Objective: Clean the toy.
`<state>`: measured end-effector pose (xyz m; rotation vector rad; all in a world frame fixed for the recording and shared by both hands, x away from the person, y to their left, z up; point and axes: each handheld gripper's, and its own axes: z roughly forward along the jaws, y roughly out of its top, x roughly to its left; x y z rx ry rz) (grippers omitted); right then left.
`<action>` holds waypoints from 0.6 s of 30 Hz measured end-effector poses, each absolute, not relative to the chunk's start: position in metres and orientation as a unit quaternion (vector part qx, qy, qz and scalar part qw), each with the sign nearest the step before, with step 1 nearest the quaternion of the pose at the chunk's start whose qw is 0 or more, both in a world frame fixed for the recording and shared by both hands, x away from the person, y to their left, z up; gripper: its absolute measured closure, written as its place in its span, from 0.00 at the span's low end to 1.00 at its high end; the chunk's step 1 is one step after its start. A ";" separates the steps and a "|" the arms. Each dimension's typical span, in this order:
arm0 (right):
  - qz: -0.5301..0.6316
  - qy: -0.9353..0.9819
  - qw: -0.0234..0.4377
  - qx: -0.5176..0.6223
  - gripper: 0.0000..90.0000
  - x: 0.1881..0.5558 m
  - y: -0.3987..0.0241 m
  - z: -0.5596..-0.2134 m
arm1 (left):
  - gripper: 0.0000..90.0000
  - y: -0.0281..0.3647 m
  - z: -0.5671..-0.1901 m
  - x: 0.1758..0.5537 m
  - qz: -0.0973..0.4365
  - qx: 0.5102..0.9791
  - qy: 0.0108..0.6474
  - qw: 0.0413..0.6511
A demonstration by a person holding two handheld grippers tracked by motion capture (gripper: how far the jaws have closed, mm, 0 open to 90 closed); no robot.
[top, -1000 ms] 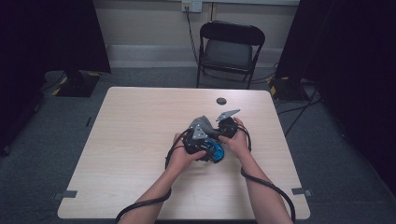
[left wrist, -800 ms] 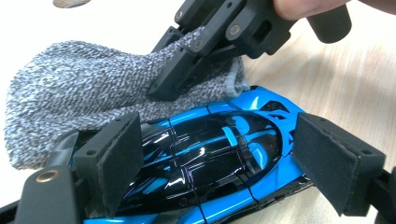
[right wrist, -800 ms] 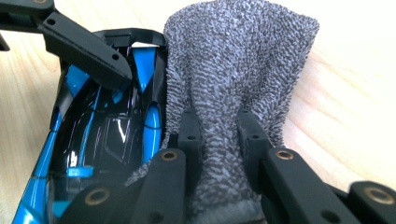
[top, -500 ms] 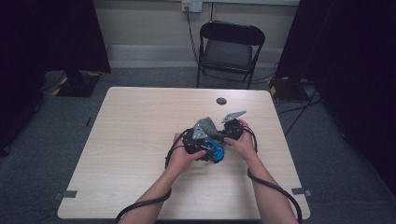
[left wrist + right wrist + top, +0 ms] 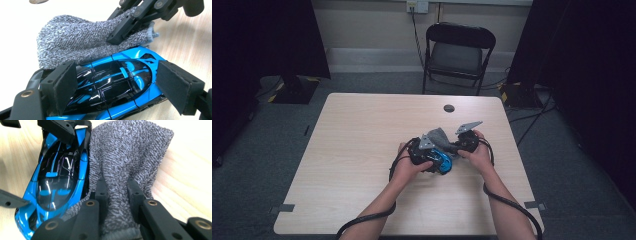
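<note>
Pale wood-grain laminate covers the rectangular table point(image 5: 362, 150), which stands on grey carpet in a dim room with dark curtains at left and right. Beyond the far edge, a black folding chair point(image 5: 459, 52) sits against a light wall, a cable dropping from a wall socket point(image 5: 417, 6) behind it. A small dark round disc point(image 5: 449, 108) lies on the tabletop near the far edge, well apart from the work. Strips of tape mark the carpet by the near corners.

The work sits right of the table's centre, toward the near side. A glossy blue and black toy sports car point(image 5: 117, 85) rests on the tabletop between the pads of the left gripper point(image 5: 427, 152); one pad stands at each end of the car. Whether both pads press on the car cannot be told for certain; the right-hand pad appears slightly clear of the bodywork.

A grey speckled knitted sock point(image 5: 125, 157) lies alongside the car, touching its side. The right gripper point(image 5: 464, 140) has its jaws drawn together on the cuff end of the sock, fabric bunched between them. Both hands hold their grippers low over the table, close together.
</note>
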<state>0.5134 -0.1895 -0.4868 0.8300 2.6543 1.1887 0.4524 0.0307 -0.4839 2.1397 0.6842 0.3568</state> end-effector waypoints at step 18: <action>0.388 0.878 0.057 0.273 0.84 0.499 -0.212 -0.486 | 0.19 0.030 -0.484 0.452 0.147 0.856 0.271 0.415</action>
